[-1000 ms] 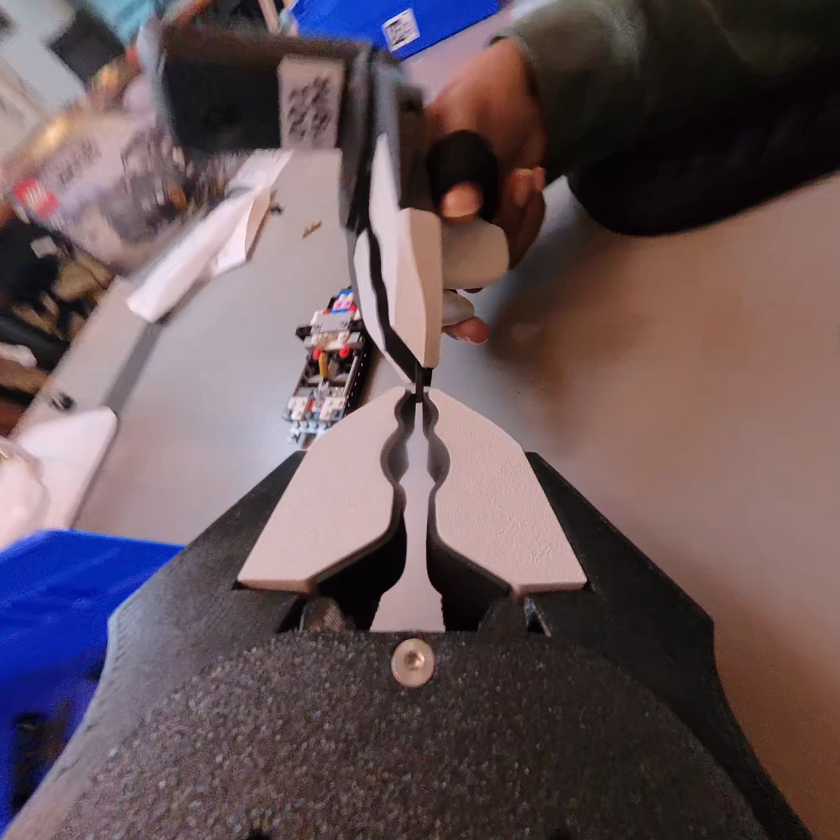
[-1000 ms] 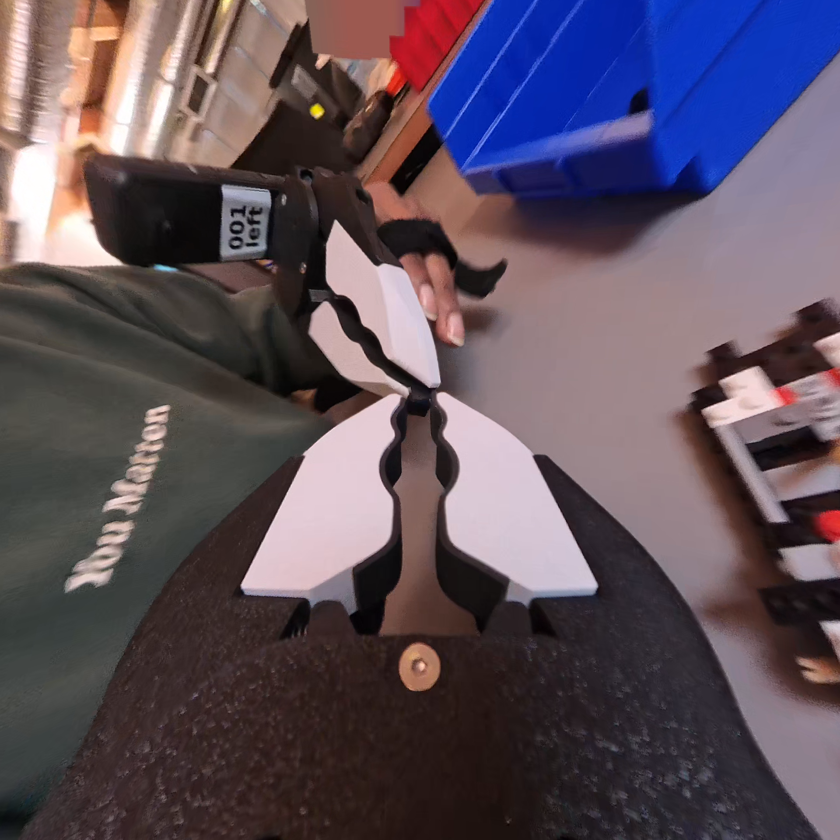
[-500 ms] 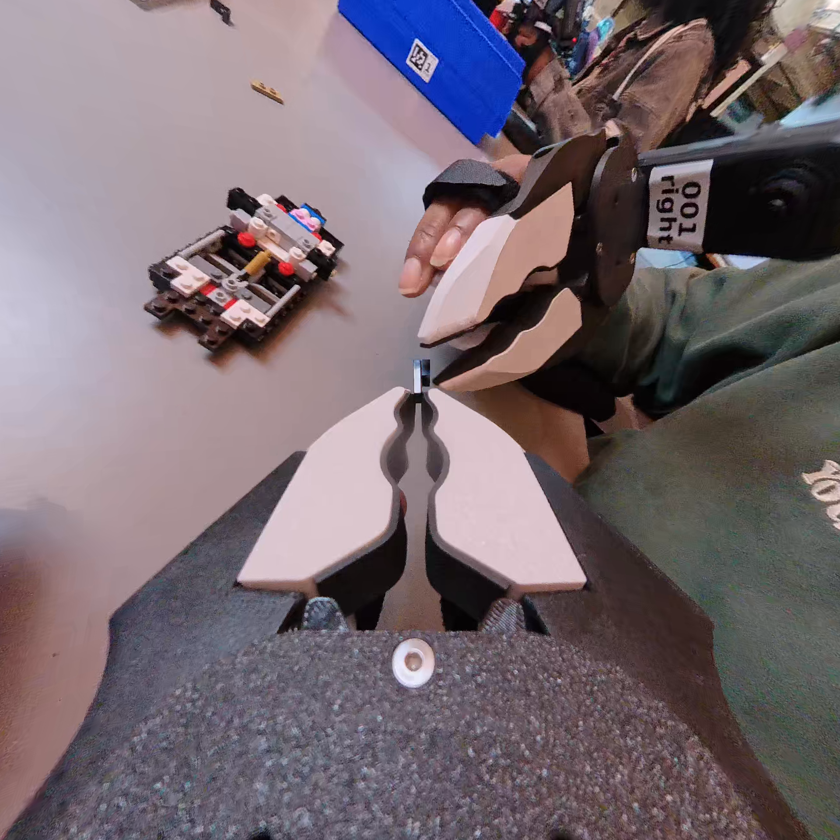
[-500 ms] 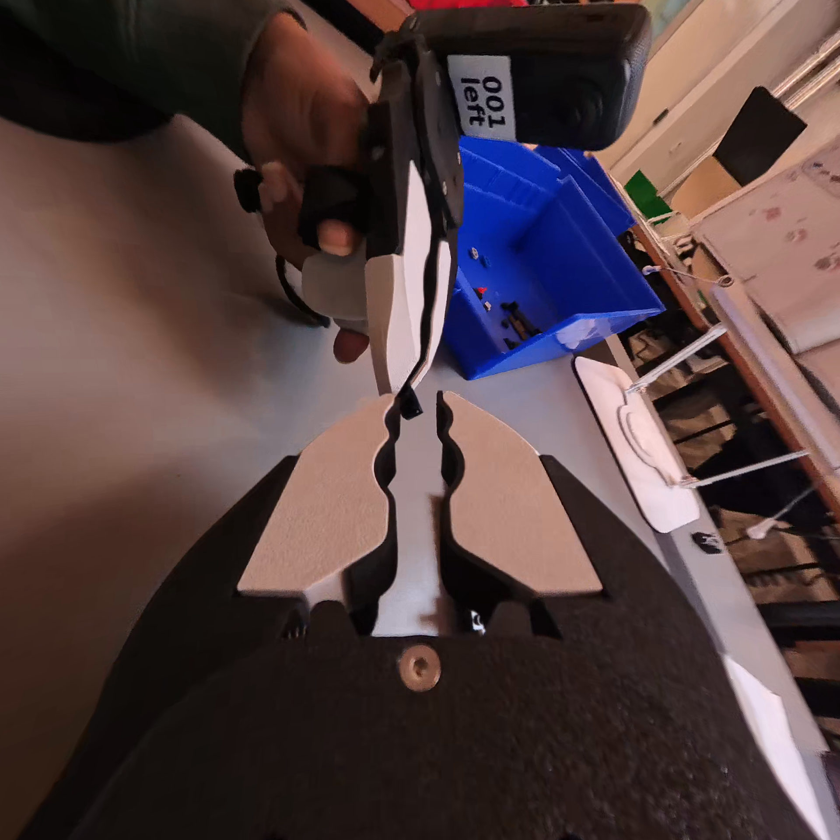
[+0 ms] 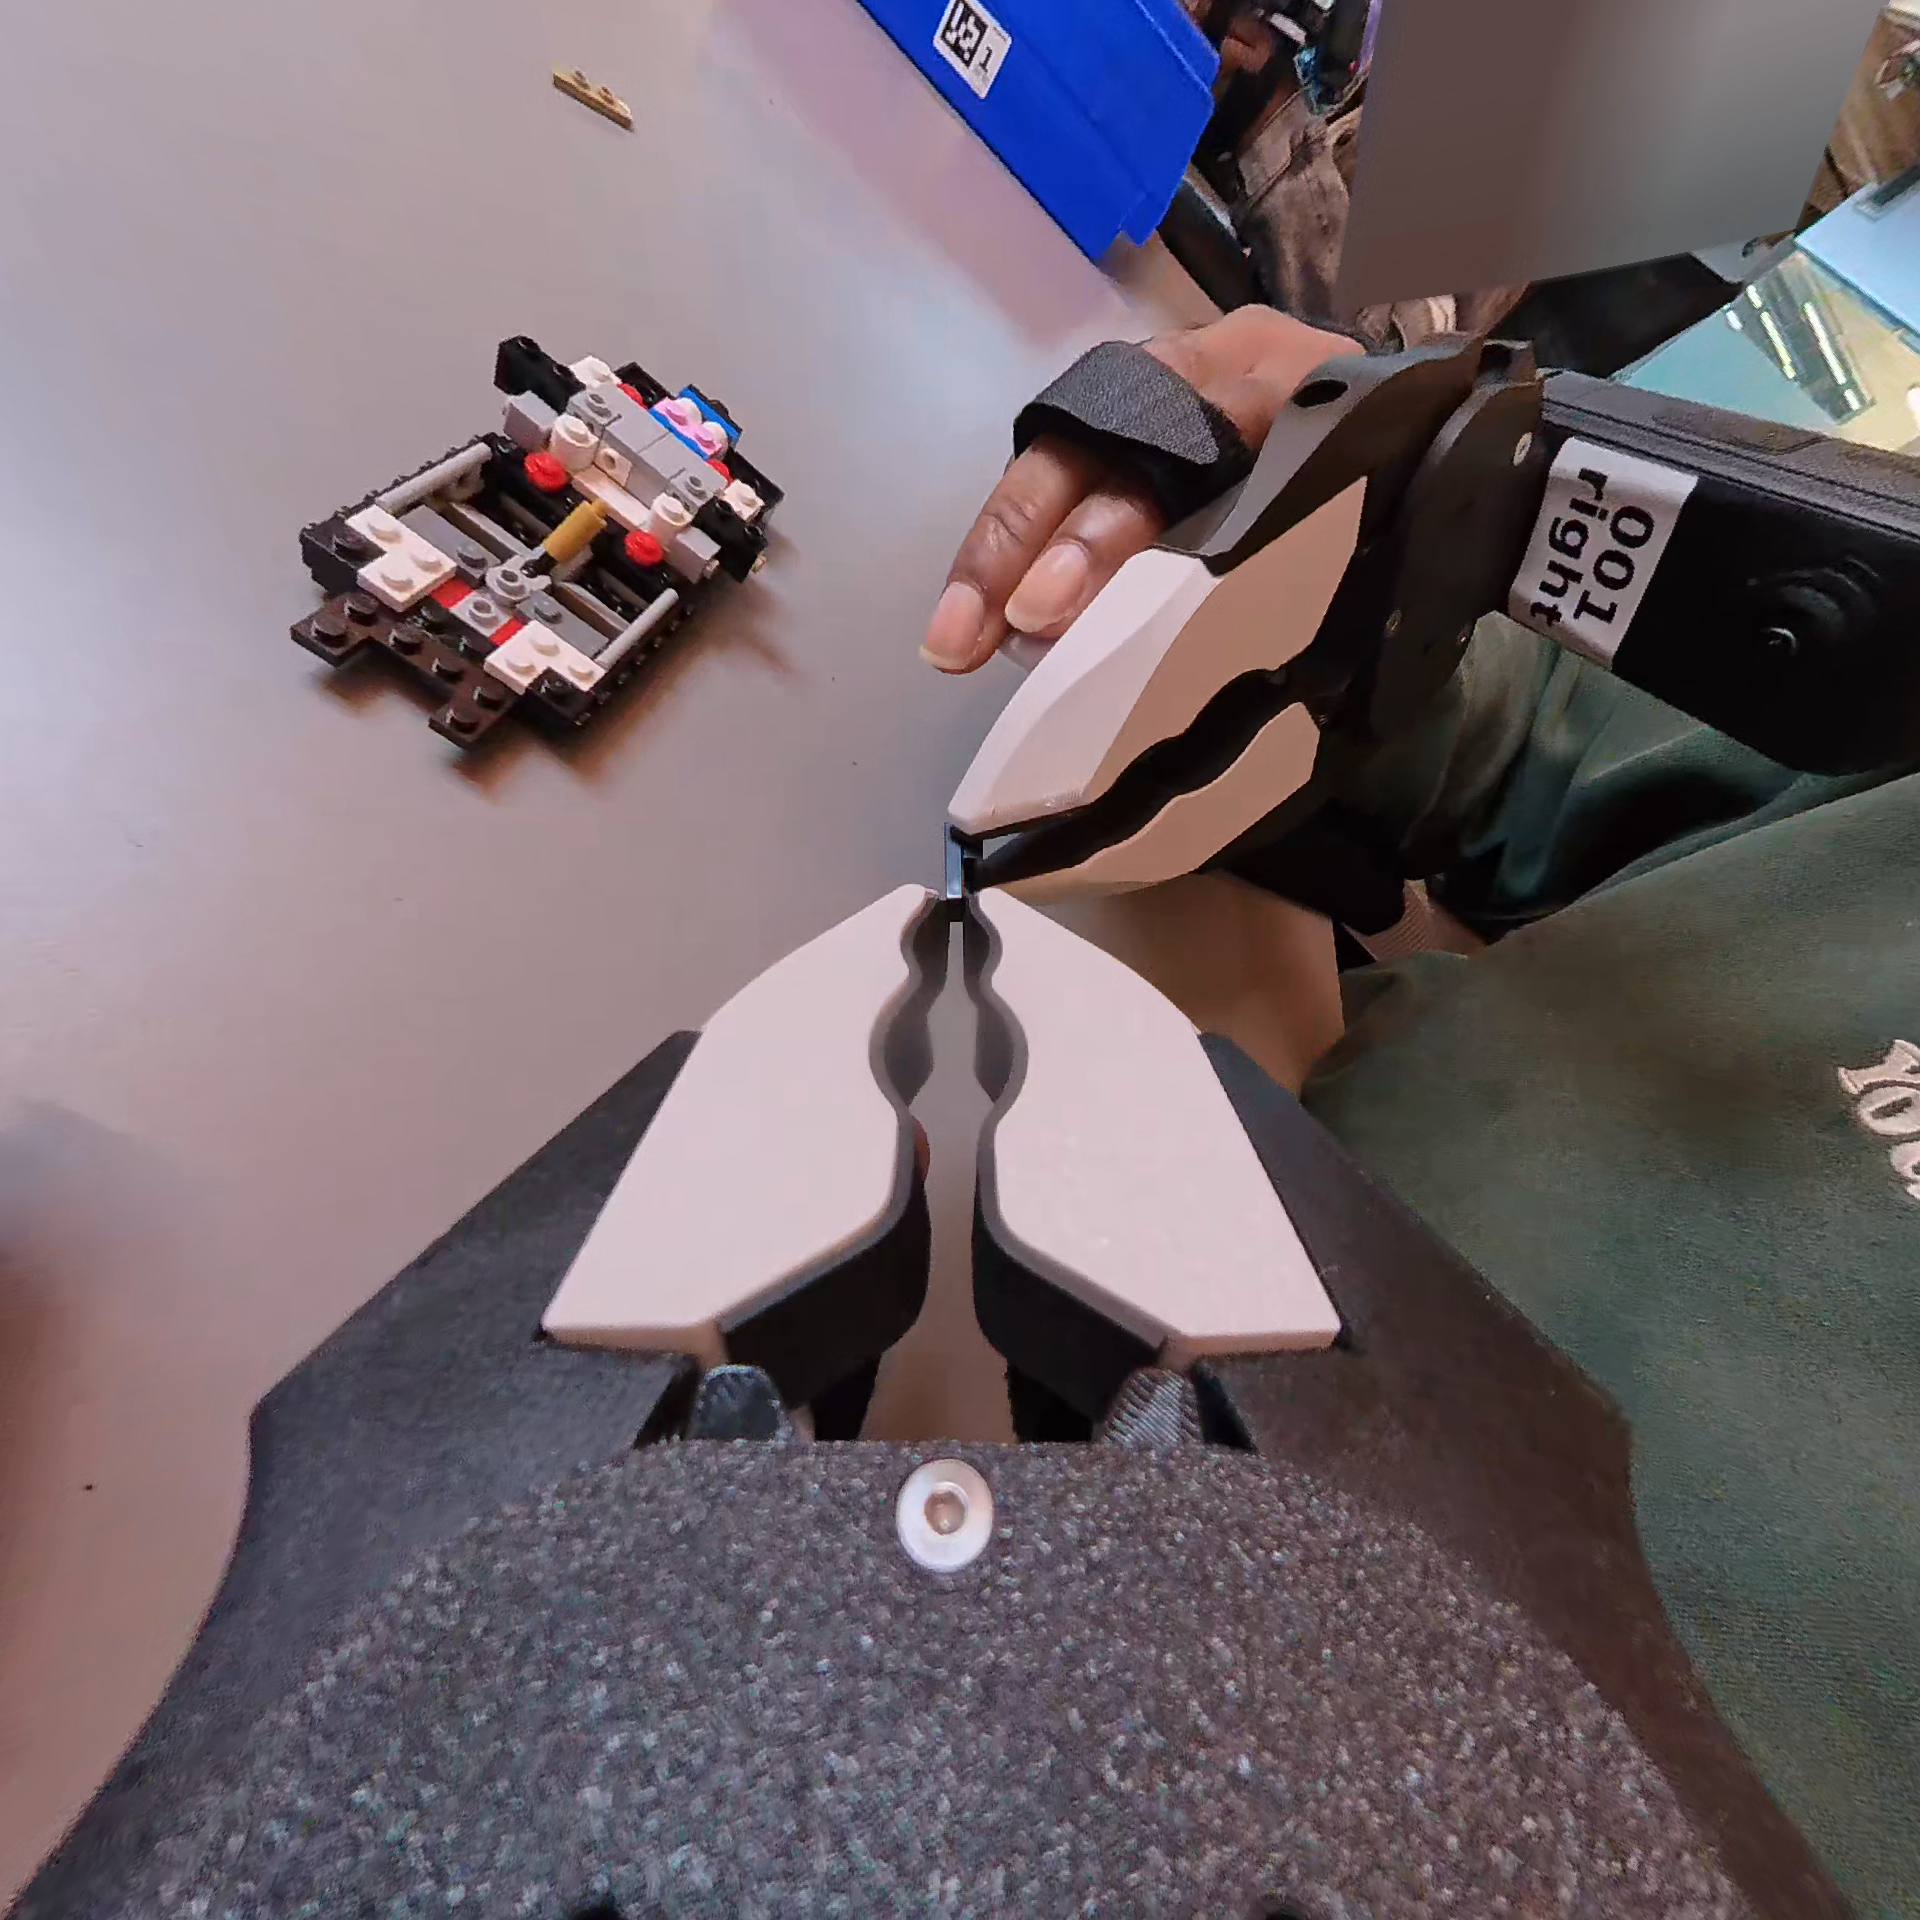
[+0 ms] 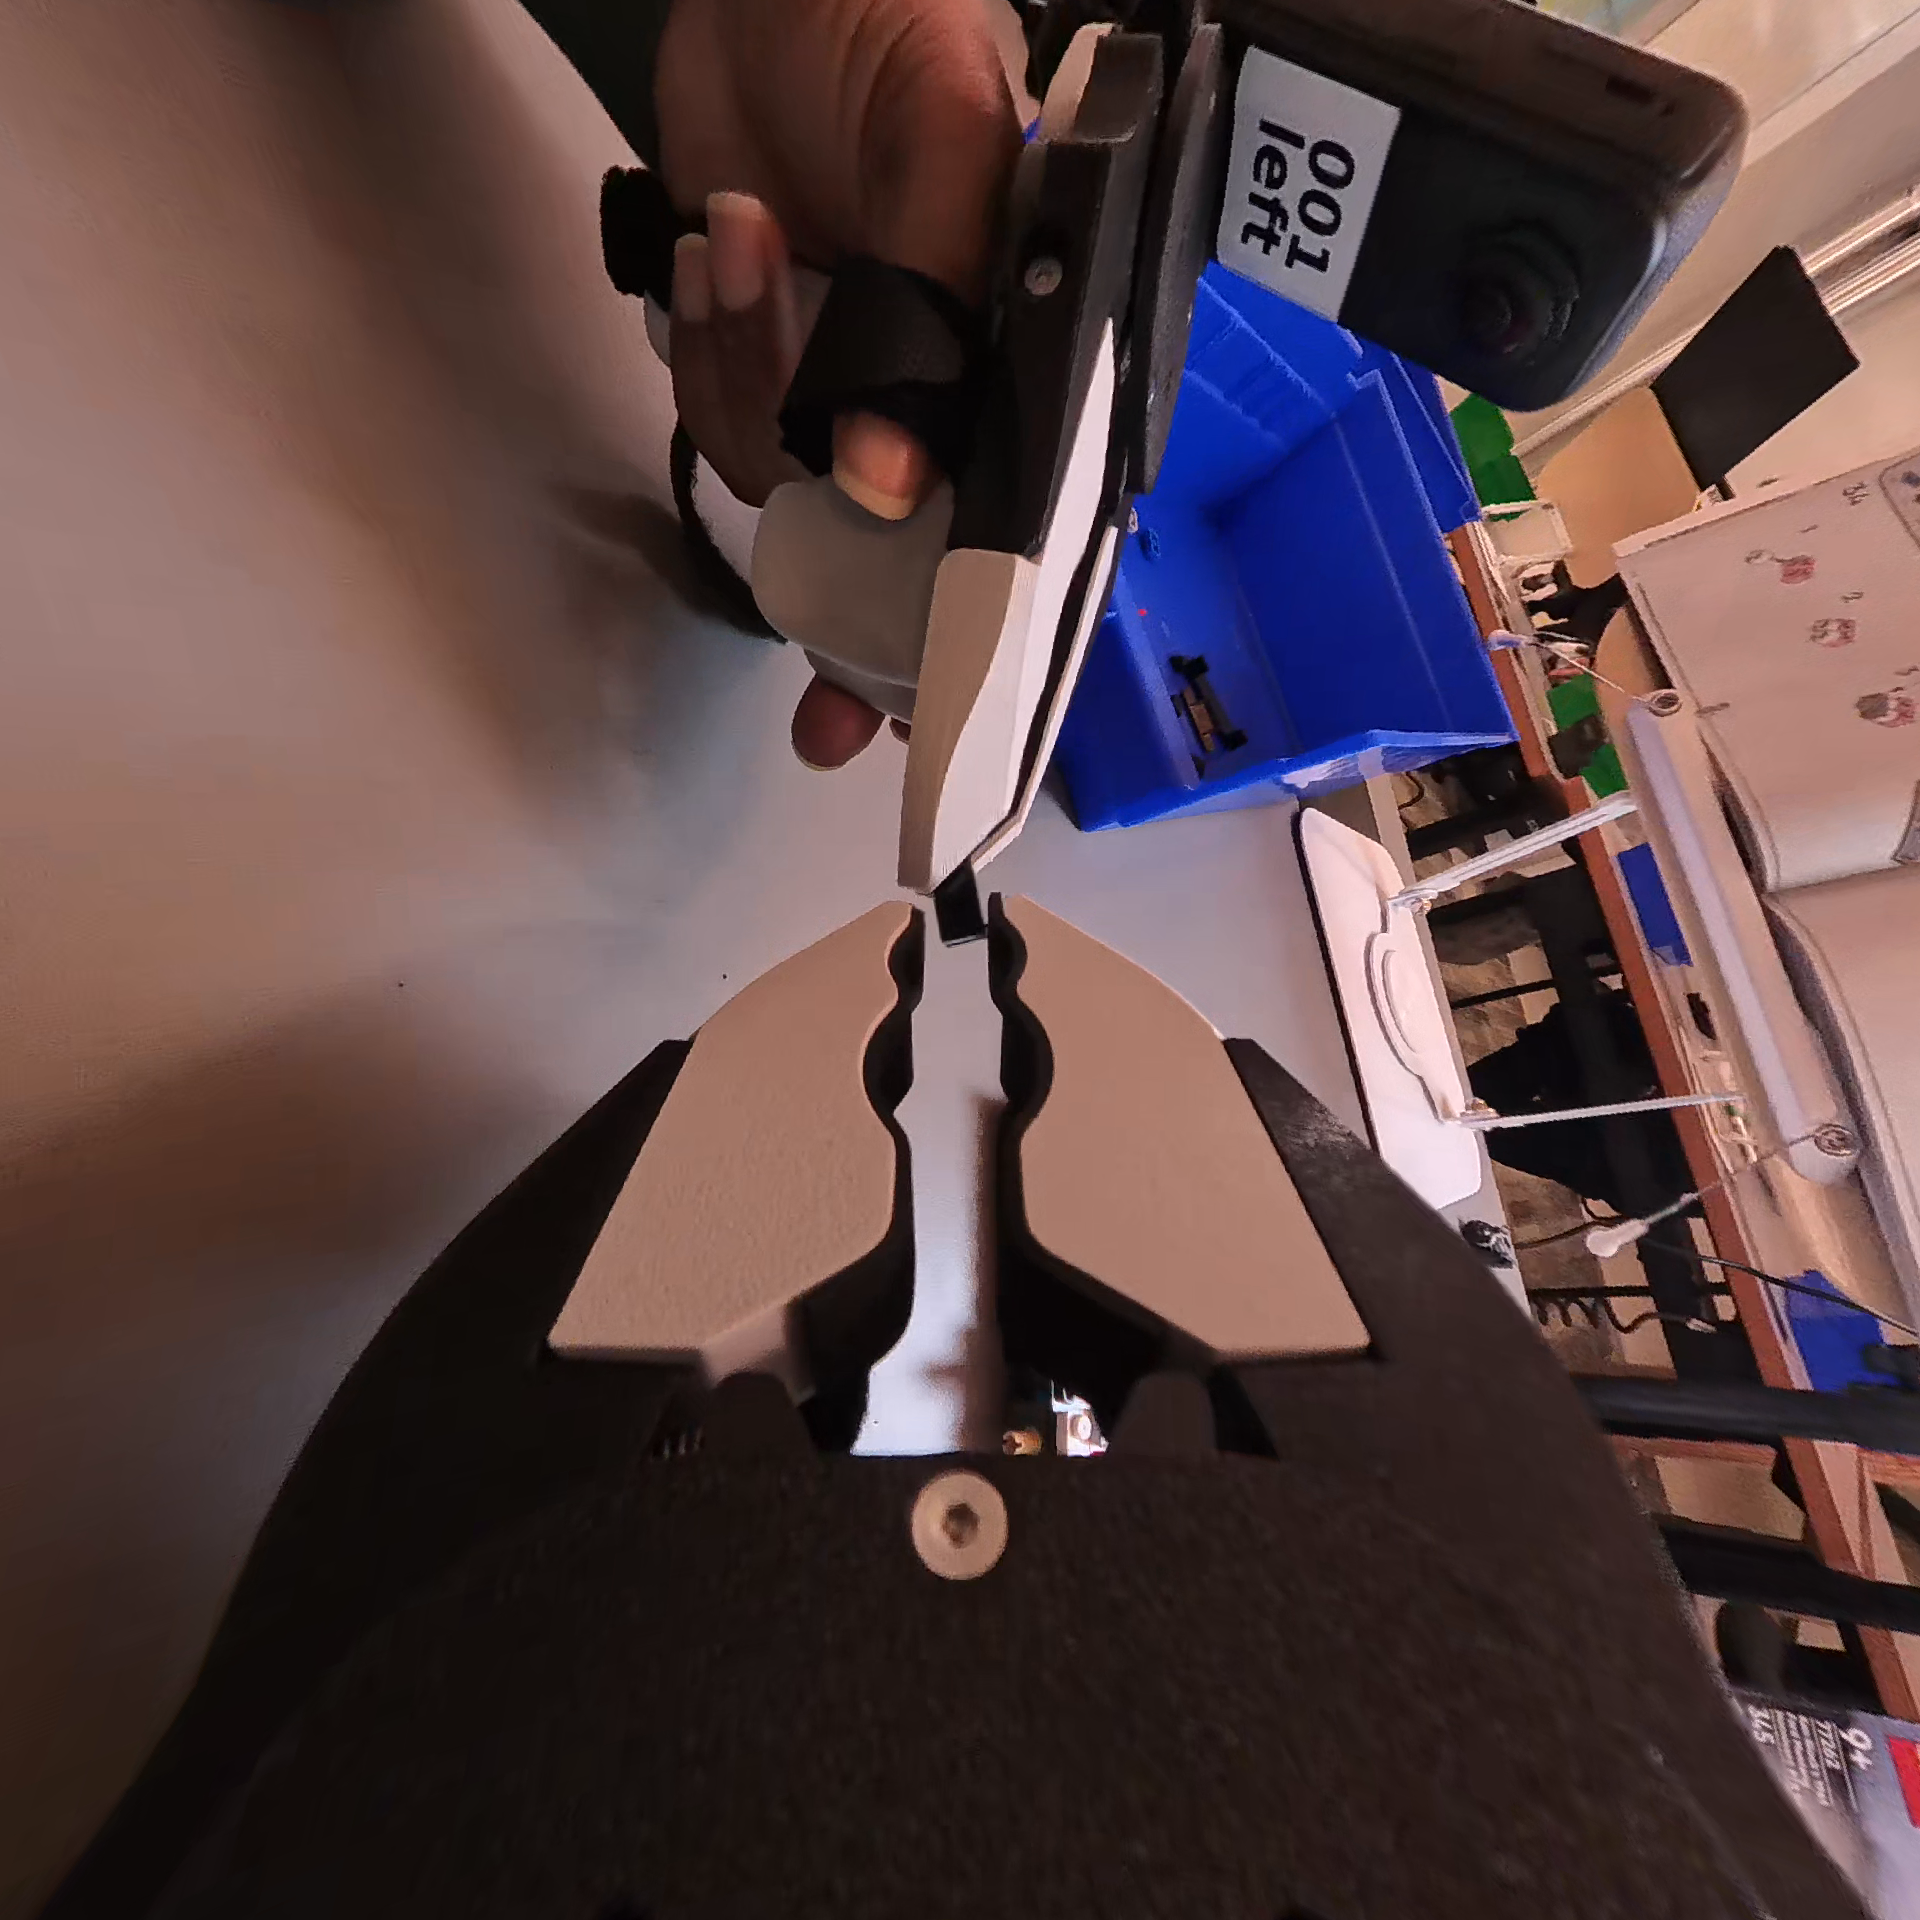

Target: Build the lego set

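Observation:
My left gripper (image 5: pixel 951 902) is shut on a small black piece (image 5: pixel 954 868) and holds it above the grey table (image 5: pixel 260 935). The right gripper (image 5: pixel 971 847) comes in from the right, its tips on either side of that piece. In the right wrist view my right gripper (image 6: pixel 954 914) stands a little open, with the black piece (image 6: pixel 956 916) between its tips and a narrow gap on each side. The left gripper (image 6: pixel 940 878) reaches down from above, held by a hand. A brick model (image 5: pixel 535 551) on a black base lies on the table to the left.
A blue bin (image 5: pixel 1049 94) stands at the far table edge, and another blue bin (image 6: pixel 1299 582) with a few small parts sits behind the left gripper. A small tan plate (image 5: pixel 592 97) lies near the far bin. A white tray (image 6: pixel 1392 987) lies at the table's edge. A green sleeve (image 5: pixel 1662 1143) fills the right. Both grippers' tips are close together, under 4 cm apart. Left tips and right tips are each some 30 centimetres from the small tan plate (image 5: pixel 592 97).
A second ago both grippers pinched the piece. The right one then opened and drew away. Now its tips have come back around the piece, which the left gripper has held throughout.

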The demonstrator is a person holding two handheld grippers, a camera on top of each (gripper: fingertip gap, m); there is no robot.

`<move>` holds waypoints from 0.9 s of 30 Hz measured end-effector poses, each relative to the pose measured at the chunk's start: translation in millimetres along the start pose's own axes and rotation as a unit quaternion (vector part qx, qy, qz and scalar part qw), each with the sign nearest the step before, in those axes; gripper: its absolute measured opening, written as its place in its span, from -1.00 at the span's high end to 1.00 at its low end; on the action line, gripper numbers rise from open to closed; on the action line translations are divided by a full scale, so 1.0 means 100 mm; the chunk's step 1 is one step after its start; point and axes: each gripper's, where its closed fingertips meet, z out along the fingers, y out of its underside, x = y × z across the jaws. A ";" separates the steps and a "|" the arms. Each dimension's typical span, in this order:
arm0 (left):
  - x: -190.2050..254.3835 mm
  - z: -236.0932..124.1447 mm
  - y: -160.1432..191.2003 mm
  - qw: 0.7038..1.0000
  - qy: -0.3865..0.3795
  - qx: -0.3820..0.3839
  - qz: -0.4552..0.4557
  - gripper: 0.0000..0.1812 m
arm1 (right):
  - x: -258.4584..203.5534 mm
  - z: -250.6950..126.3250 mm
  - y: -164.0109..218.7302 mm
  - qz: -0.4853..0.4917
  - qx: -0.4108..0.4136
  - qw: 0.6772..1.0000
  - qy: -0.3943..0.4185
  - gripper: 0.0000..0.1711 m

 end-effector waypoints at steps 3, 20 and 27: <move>0.00 0.01 0.01 1.000 0.001 -0.002 -0.002 0.97 | 0.00 0.00 0.00 -0.014 -0.004 1.000 0.007 0.90; -0.21 -0.04 -0.01 0.998 -0.062 0.002 0.011 0.96 | -0.10 -0.07 -0.25 0.014 0.053 0.998 -0.021 0.92; -0.34 -0.25 -0.22 0.988 -0.127 0.044 0.072 0.96 | 0.15 -0.13 -0.10 0.075 0.042 0.996 0.027 0.91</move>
